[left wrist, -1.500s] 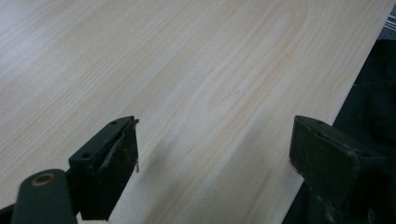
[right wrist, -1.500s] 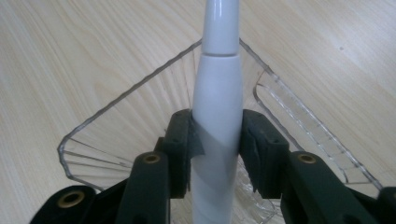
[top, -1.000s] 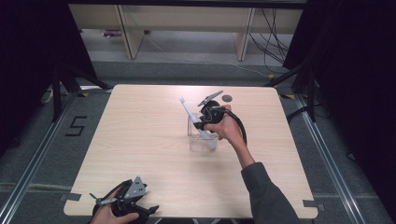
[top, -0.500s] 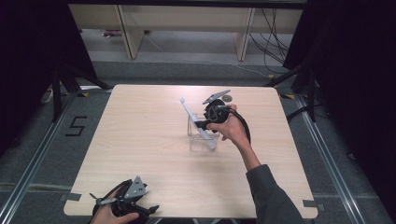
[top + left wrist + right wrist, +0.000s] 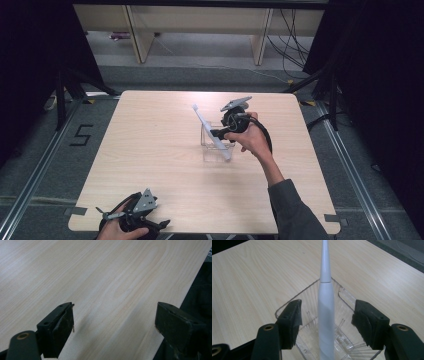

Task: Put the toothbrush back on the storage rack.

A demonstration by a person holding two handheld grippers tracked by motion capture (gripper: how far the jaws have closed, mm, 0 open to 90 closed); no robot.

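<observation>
Placing step all but done: white electric toothbrush (image 5: 212, 133) standing slanted in the clear plastic holder (image 5: 216, 148) near the middle of the table (image 5: 150, 150), lower end down inside the holder, head leaning up and away over the far rim. In the right gripper view, toothbrush handle (image 5: 326, 315) running straight up between the two black pads with clear gaps on both sides, so released, not grasped; holder's ribbed walls (image 5: 312, 297) visible behind and beneath. Right gripper (image 5: 225, 134) poised just beside the holder, jaws having just been opening, the toothbrush between them but no longer pressed.

Left gripper (image 5: 131, 220) resting at the near edge of the table, well apart from the holder; jaws spread wide over bare wood (image 5: 112, 290), nothing between them.

Next move, by judgement: drawing the right gripper back along its own line, clear of the handle, without brushing it sideways, since a leaning toothbrush in a light holder looks easy to tip or drag.

Against the earlier high views: a second ago, right gripper closed on the toothbrush at the holder; now lifted slightly and eased back toward the person, pads parted. Toothbrush and holder in much the same place. Left gripper unmoved.
</observation>
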